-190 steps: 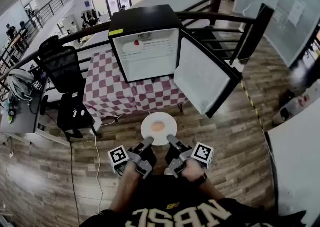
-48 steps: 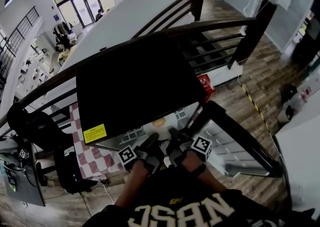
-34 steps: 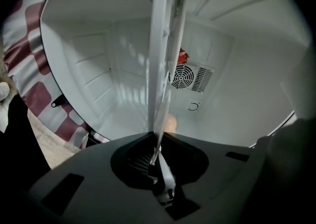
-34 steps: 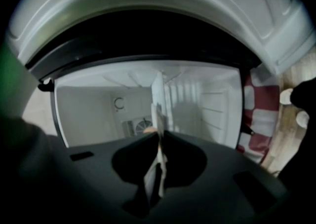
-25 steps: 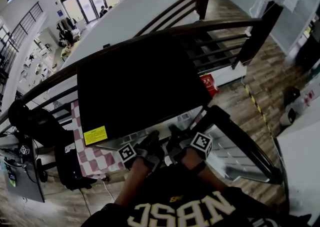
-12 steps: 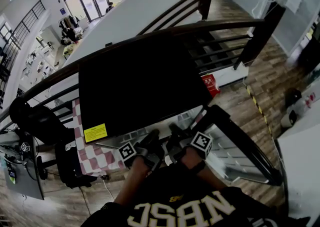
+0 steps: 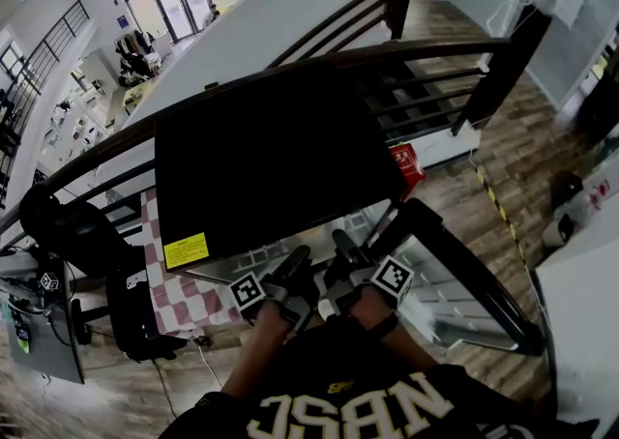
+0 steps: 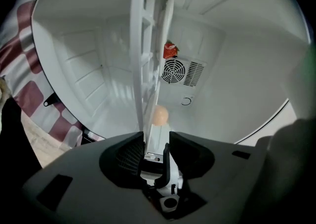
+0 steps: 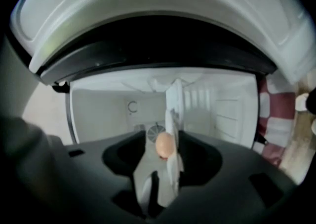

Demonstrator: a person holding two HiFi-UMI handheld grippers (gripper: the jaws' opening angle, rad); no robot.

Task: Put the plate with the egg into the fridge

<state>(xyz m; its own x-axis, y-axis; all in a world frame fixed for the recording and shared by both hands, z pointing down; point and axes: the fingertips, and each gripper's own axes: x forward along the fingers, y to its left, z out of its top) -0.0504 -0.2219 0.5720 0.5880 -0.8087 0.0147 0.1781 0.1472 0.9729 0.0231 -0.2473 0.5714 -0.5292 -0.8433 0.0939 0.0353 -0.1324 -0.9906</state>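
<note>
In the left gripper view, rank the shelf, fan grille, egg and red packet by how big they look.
Largest to smallest: shelf, fan grille, then egg and red packet, which look about alike. The egg is nearer the camera.

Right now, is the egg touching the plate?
Touching. The right gripper view shows the egg lying directly against the plate, with no gap between them.

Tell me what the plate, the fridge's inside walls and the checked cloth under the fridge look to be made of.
Plate: probably glazed ceramic, possibly melamine; plain white, smooth, with a thin rigid rim.
Fridge inside walls: moulded white plastic with a satin finish; the ribs are formed in one piece with the wall.
Checked cloth: likely woven fabric, matt; red-and-white squares with no glare.
</note>
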